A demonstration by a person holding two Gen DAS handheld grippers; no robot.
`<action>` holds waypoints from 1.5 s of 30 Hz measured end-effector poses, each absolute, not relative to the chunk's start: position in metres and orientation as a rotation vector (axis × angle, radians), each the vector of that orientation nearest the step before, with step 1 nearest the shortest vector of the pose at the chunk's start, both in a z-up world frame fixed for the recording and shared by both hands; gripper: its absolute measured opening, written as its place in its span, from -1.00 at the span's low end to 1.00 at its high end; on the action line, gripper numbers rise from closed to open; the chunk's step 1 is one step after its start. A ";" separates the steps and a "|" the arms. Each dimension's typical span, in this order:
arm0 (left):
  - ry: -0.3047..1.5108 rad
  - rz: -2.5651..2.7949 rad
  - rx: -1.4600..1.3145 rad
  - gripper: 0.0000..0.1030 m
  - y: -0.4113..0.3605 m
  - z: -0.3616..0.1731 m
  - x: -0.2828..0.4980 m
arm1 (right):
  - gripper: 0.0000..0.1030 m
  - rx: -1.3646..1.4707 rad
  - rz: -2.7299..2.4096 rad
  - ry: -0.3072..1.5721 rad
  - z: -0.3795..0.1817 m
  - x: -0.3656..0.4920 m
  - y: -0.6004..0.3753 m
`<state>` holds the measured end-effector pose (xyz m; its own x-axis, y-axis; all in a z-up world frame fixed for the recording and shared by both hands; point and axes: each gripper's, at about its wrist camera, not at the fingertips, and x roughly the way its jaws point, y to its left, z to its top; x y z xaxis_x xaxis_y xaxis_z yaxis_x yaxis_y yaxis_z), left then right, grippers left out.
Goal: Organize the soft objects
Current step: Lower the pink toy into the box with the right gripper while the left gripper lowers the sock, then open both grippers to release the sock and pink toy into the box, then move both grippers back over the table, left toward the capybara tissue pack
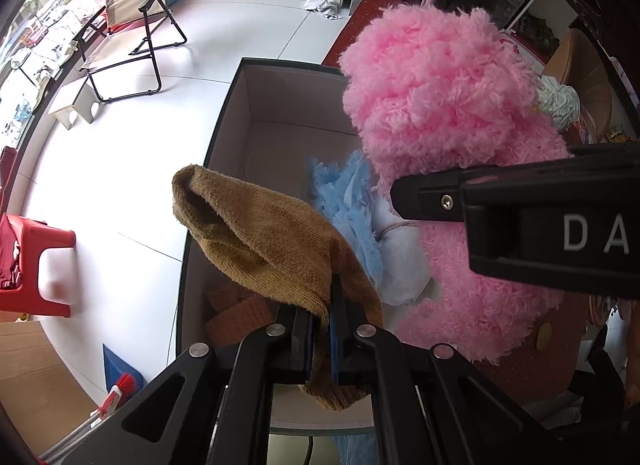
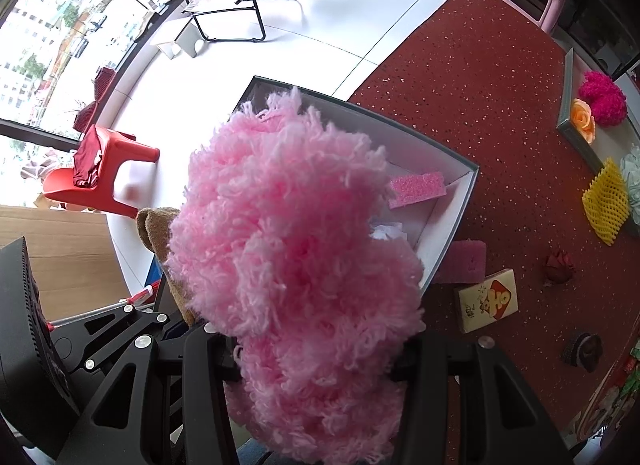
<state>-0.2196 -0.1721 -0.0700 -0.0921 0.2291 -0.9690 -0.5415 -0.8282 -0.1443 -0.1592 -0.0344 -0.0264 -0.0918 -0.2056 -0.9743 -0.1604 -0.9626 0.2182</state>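
Note:
My left gripper (image 1: 322, 329) is shut on a brown knitted sock (image 1: 260, 237) and holds it over the open grey box (image 1: 256, 113). My right gripper (image 2: 316, 349) is shut on a fluffy pink yarn piece (image 2: 296, 257), also above the box; the yarn hides the fingertips. The pink piece (image 1: 440, 105) and the right gripper's finger (image 1: 432, 197) show in the left wrist view. Inside the box lie a blue fluffy cloth (image 1: 348, 205), a white soft item (image 1: 400, 265), an orange knit piece (image 1: 240, 317) and a pink sponge (image 2: 418, 189).
The box (image 2: 452, 221) sits at the edge of a red glitter table (image 2: 480, 105). On it lie a pink sponge (image 2: 464, 263), a small card box (image 2: 486, 301), a dark red flower (image 2: 560, 265), yellow foam netting (image 2: 606, 201) and a tray with flowers (image 2: 580, 121). A red stool (image 2: 108, 173) and folding chair (image 1: 128, 25) stand on the floor.

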 end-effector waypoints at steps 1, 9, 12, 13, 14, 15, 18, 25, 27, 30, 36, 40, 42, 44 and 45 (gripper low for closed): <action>0.340 1.963 -1.677 -0.88 -0.171 -0.071 -0.220 | -0.01 2.098 -2.259 -0.421 -0.027 -0.160 -0.034; 0.355 1.972 -1.690 0.35 -0.166 -0.076 -0.217 | 0.23 2.147 -2.253 -0.323 -0.038 -0.164 -0.038; 0.350 2.004 -1.671 0.98 -0.168 -0.069 -0.213 | 0.63 2.166 -2.265 -0.232 -0.039 -0.163 -0.042; 0.344 1.996 -1.670 0.98 -0.168 -0.068 -0.211 | 0.68 2.162 -2.270 -0.218 -0.039 -0.162 -0.042; 0.337 1.991 -1.670 0.98 -0.168 -0.068 -0.209 | 0.73 2.149 -2.277 -0.214 -0.038 -0.161 -0.042; 0.333 1.985 -1.676 0.98 -0.168 -0.068 -0.208 | 0.94 2.130 -2.285 -0.218 -0.037 -0.161 -0.043; 0.318 1.948 -1.715 0.98 -0.166 -0.069 -0.205 | 0.99 2.079 -2.345 -0.214 -0.030 -0.157 -0.041; 0.353 1.938 -1.735 0.98 -0.168 -0.067 -0.199 | 0.99 2.009 -2.430 -0.231 -0.014 -0.145 -0.029; 0.374 1.937 -1.739 0.98 -0.166 -0.068 -0.196 | 0.99 2.020 -2.410 -0.285 -0.014 -0.137 -0.022; 0.388 1.932 -1.747 0.98 -0.162 -0.067 -0.192 | 0.99 2.067 -2.376 -0.365 -0.019 -0.119 -0.008; 0.443 1.908 -1.722 0.98 -0.145 -0.062 -0.177 | 0.99 2.158 -2.330 -0.501 -0.032 -0.079 0.020; 0.491 1.875 -1.688 0.98 -0.129 -0.057 -0.163 | 0.99 2.217 -2.320 -0.624 -0.042 -0.051 0.040; 0.514 1.855 -1.671 0.98 -0.120 -0.054 -0.157 | 0.99 2.243 -2.324 -0.694 -0.046 -0.037 0.051; 0.538 1.836 -1.655 0.98 -0.112 -0.052 -0.149 | 0.99 2.265 -2.309 -0.776 -0.052 -0.023 0.062; 0.552 1.827 -1.649 0.98 -0.107 -0.051 -0.146 | 0.99 2.276 -2.300 -0.815 -0.056 -0.015 0.066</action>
